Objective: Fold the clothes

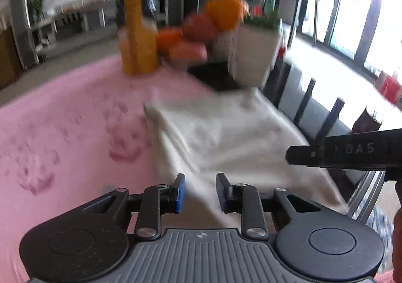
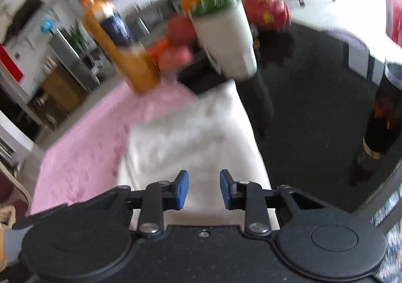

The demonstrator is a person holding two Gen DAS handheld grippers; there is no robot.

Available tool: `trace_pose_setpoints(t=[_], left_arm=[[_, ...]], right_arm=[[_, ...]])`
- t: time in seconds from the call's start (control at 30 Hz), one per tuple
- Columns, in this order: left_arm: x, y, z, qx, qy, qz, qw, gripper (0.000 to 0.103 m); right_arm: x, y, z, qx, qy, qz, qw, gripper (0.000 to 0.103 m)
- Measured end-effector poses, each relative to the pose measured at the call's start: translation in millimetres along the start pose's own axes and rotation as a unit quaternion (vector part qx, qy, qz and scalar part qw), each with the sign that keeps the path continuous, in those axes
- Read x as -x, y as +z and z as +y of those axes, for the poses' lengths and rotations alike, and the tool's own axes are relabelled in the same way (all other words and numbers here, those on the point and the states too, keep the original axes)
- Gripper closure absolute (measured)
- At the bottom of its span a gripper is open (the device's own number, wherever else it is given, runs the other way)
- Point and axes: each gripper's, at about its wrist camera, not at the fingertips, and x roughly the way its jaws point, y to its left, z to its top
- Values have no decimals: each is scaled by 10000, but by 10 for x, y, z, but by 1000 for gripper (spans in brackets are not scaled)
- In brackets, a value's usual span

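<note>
A cream white garment (image 1: 226, 139) lies folded on a pink blanket (image 1: 62, 132) that covers the table. It also shows in the right wrist view (image 2: 191, 137), on the same pink blanket (image 2: 83, 157). My left gripper (image 1: 200, 192) is open and empty above the garment's near edge. My right gripper (image 2: 204, 188) is open and empty above the garment's near end. Part of the right gripper's black body (image 1: 346, 154) shows at the right of the left wrist view. Both views are motion-blurred.
At the far end of the table stand an orange bottle (image 1: 137, 29), a pile of fruit (image 1: 201, 31) and a white planter (image 1: 256, 51). The same bottle (image 2: 118, 46) and planter (image 2: 226, 41) show in the right wrist view. Dark chairs (image 1: 314, 107) line the table's right side.
</note>
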Motion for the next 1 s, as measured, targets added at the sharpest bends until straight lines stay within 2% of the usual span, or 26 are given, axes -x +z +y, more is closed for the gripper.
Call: trace_pose_setpoints(t=[0.03, 0.07, 0.1, 0.23, 0.33, 0.4, 0.43, 0.47, 0.5, 0.53, 0.57, 0.63, 0.67, 0.7, 0.77, 0.83, 0.87, 1.0], left_arm=[[5, -61, 3, 0, -3, 126, 9999, 78], [32, -125, 11, -12, -2, 226, 9997, 78], [59, -190, 18, -23, -2, 327, 9995, 78], [255, -398, 47, -196, 90, 598, 9980, 78], [408, -469, 87, -55, 191, 1041, 9944, 78], [669, -436, 97, -65, 352, 884, 9954, 73], [809, -400, 105, -67, 403, 741, 9964, 62], [960, -352, 116, -28, 412, 581, 9975, 54], [1116, -300, 127, 22, 411, 415, 9983, 51], [1299, -251, 138, 86, 356, 238, 9990, 44], [1446, -212, 147, 152, 286, 103, 9994, 33], [1735, -170, 174, 309, 131, -155, 9993, 19], [1848, -156, 187, 364, 65, -257, 9990, 16], [1935, -154, 188, 395, 14, -328, 9987, 15], [2110, -152, 184, 424, -43, -443, 9981, 4], [2257, -159, 156, 378, -121, -551, 9977, 1], [2330, -164, 142, 351, -165, -605, 9974, 1], [2501, -192, 86, 261, -290, -688, 9969, 0]], right_arm=[[-49, -49, -21, -66, -102, 165, 9998, 76], [-54, -104, -45, -165, -200, 219, 9994, 81], [-16, -174, -56, -246, -236, 228, 9992, 81], [154, -464, 59, -196, -705, 361, 9967, 80], [294, -606, 181, -133, -1044, 471, 9933, 76], [509, -588, 292, -140, -1010, 418, 9939, 73], [639, -564, 358, -125, -941, 347, 9949, 71], [781, -514, 444, -45, -881, 250, 9958, 64], [926, -461, 534, 42, -821, 151, 9965, 56], [1092, -396, 643, 178, -761, 46, 9969, 53], [1250, -354, 739, 320, -740, -39, 9967, 47], [1557, -301, 915, 607, -725, -223, 9953, 33], [1691, -297, 984, 709, -760, -332, 9940, 22], [1823, -301, 1051, 818, -825, -451, 9922, 18], [2051, -337, 1147, 974, -944, -604, 9889, 14], [2196, -371, 1198, 964, -983, -649, 9883, 3], [2261, -395, 1211, 944, -974, -668, 9885, 0], [2402, -479, 1259, 971, -1112, -726, 9864, 0]])
